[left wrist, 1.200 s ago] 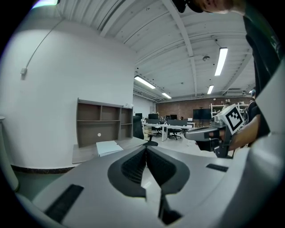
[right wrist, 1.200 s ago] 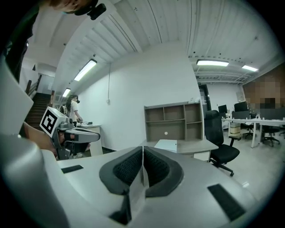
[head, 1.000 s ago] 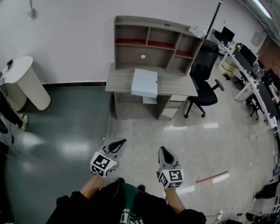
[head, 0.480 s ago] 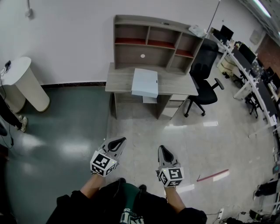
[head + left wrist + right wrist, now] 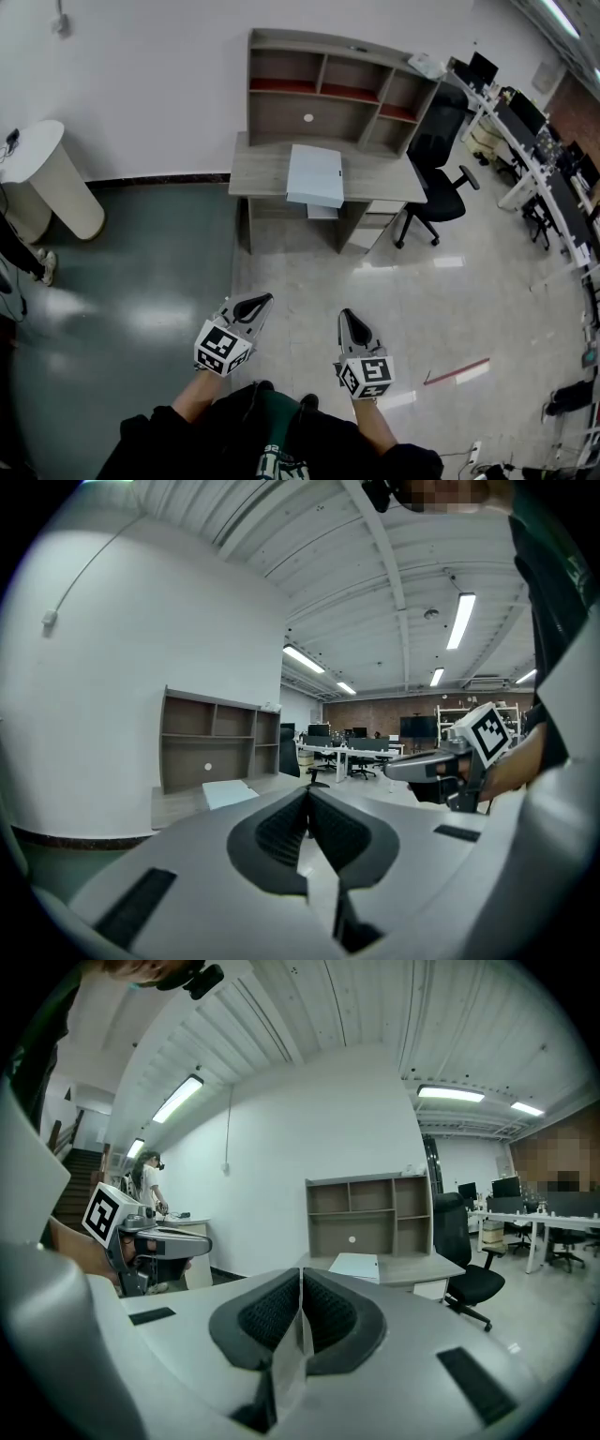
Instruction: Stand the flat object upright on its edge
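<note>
We're standing well back on the open floor (image 5: 309, 272), with the worktop (image 5: 262, 173) far ahead beneath its shelf unit (image 5: 328, 84). The flat object (image 5: 315, 175), a pale panel, lies face-up on that worktop. Its long axis runs near to far, as best we judge, and the near end seems to jut past the front edge. Our left gripper (image 5: 255, 302) and right gripper (image 5: 349, 319) hang low, fingers (image 5: 281, 829) together on nothing. We should close in first, then open up, pinch that jutting end and tip it onto a long edge, the other gripper steadying.
</note>
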